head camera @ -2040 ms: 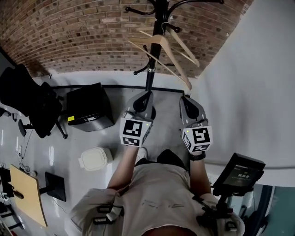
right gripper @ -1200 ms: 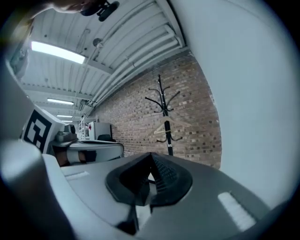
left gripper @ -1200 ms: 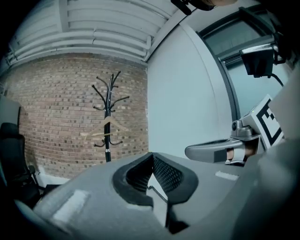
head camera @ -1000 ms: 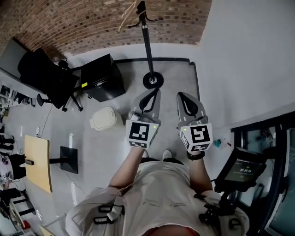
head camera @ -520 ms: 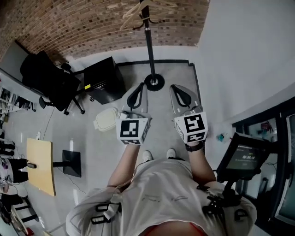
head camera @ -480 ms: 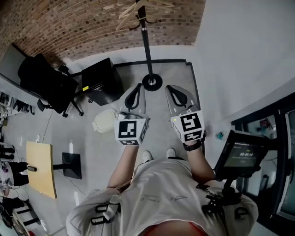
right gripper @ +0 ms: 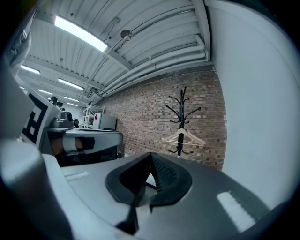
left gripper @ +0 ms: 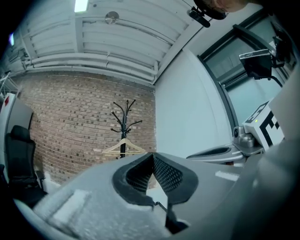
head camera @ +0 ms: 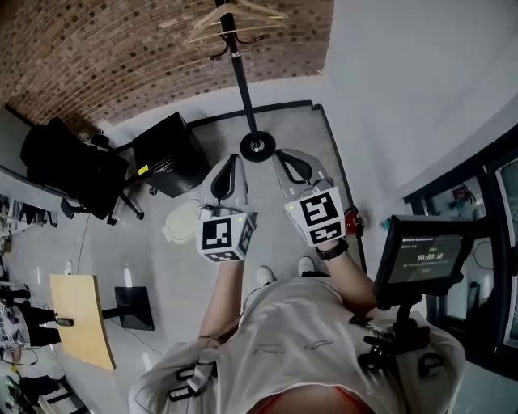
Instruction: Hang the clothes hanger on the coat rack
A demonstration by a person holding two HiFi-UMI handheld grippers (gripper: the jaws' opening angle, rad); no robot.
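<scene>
1. Step: looks done to me. The hanger [head camera: 233,14] is on the rack [head camera: 243,89], at the top edge of the head view, above the pole. Nothing is in either tool.
2. Left gripper [head camera: 225,174]: jaws pressed together and empty. Its own view shows the pads meeting at the tip [left gripper: 153,155] with only floor and wall beyond.
3. Right gripper [head camera: 295,166]: same, jaws closed on nothing [right gripper: 151,157].
4. Both sit side by side at frame centre, aimed towards the rack base and well apart from the pole and hanger.
5. Hanger pose, left gripper view: it hangs at mid-height on the rack [left gripper: 123,117]. The wooden hanger [left gripper: 123,147] has its apex up and its long axis level, running left-right across the frame along the brick wall [left gripper: 70,122].
6. Right gripper view agrees: hanger [right gripper: 183,137] on rack [right gripper: 182,112], shoulders sloping down to either side, level overall, not cocked.
7. The head view hints at a second wooden bar by the first; can't tell if it's another hanger.
8. Next move, my call: no grasp needed. Keep clear of the rack and check the hook stays seated. Any bump to the pole risks swinging the hanger off.
</scene>
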